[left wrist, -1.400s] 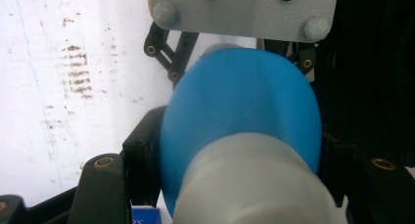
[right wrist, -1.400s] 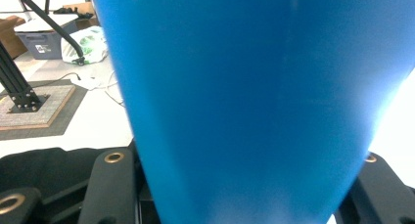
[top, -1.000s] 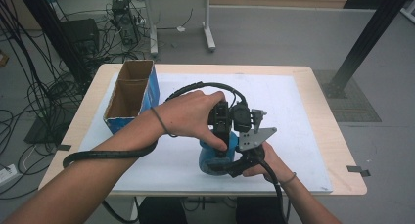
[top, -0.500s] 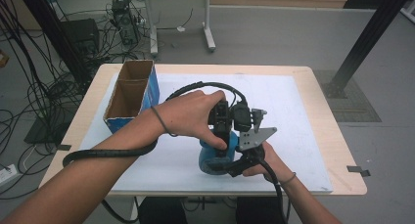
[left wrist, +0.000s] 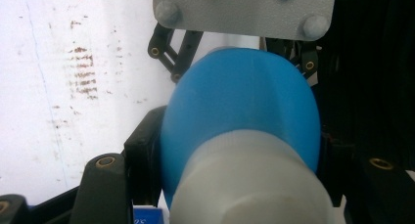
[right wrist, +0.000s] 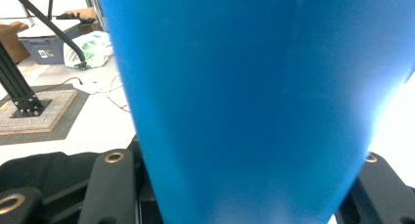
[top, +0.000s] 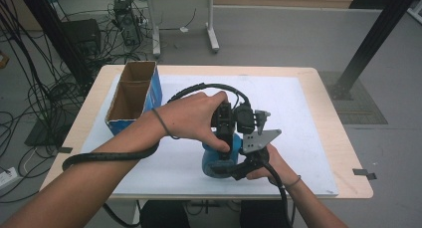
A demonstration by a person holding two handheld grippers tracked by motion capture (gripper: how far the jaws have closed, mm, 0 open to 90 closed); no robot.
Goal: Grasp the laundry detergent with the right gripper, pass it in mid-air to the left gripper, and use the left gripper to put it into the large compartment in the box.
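No visible change over the last second: both tongs hold as before. Blue plastic bottle with white cap (top: pixel 217 161) sits near-centre on the white-covered desk (top: pixel 308 113). Left tongs (left wrist: pixel 235 150) clamped on its shoulder by the cap, right tongs (right wrist: pixel 244 185) closed around its body. Likely cap work. Open blue cardboard box (top: pixel 133 96) far-left, well apart; nothing obstructs.

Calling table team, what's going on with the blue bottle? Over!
Left gripper fingers clamped on the blue plastic bottle near its white cap. Right gripper clamped on its body. Open cardboard box sits clear, far left. Over.
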